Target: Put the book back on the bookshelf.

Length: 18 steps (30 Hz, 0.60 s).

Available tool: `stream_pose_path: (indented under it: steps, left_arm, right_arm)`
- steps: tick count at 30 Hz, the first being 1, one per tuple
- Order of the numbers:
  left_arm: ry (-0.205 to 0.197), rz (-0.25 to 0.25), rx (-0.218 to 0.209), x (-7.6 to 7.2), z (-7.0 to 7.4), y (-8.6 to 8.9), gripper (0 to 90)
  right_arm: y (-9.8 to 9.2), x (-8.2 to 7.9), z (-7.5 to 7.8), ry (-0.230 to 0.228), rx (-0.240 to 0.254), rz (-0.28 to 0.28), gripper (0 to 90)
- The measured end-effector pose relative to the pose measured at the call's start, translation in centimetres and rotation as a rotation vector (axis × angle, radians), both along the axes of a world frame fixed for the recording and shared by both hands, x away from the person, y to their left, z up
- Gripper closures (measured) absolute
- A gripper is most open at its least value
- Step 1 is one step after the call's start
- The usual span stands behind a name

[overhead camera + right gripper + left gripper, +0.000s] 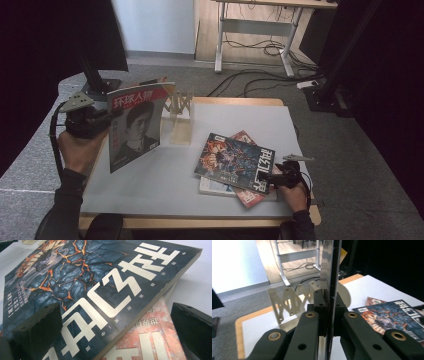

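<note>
1. Your right gripper (274,178) rests wide open at the dark magazine (234,162) topping the stack.
2. Your left gripper (106,118) clamps the portrait magazine (136,122) upright.
3. Next, judge a slot in the wooden rack (179,112) and slide it in.

From above, my grey worktop (150,180) is evenly but dimly lit, with black surroundings swallowing both sides. Daylight floods from the pale wall (234,262) ahead, overexposed beside my left hand-held gripper (328,315). Its near black jaws are soft, and the glossy dark magazine cover (82,287) shows slight sheen.
</note>
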<state>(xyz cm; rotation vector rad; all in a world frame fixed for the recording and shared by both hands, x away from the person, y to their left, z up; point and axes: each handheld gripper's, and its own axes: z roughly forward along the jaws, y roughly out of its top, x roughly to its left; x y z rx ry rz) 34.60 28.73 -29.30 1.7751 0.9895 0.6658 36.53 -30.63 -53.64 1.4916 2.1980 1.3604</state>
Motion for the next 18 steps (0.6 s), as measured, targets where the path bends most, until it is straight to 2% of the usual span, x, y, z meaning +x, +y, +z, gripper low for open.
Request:
stream_pose_path:
  steps: [4, 10, 18]
  left_arm:
    - [0.002, 0.026, 0.005, 0.3, -0.1, 0.6, 87.1]
    - [0.000, 0.072, -0.013, 0.9, -0.5, 1.4, 87.0]
    - [-0.007, 0.106, -0.022, 2.2, -0.9, 1.3, 87.0]
  right_arm:
    - [0.0, 0.0, 0.0, 0.000, 0.002, -0.001, 0.0]
    - [0.0, 0.0, 0.0, 0.000, 0.002, -0.001, 0.0]
    - [0.0, 0.0, 0.0, -0.001, 0.002, 0.000, 0.0]
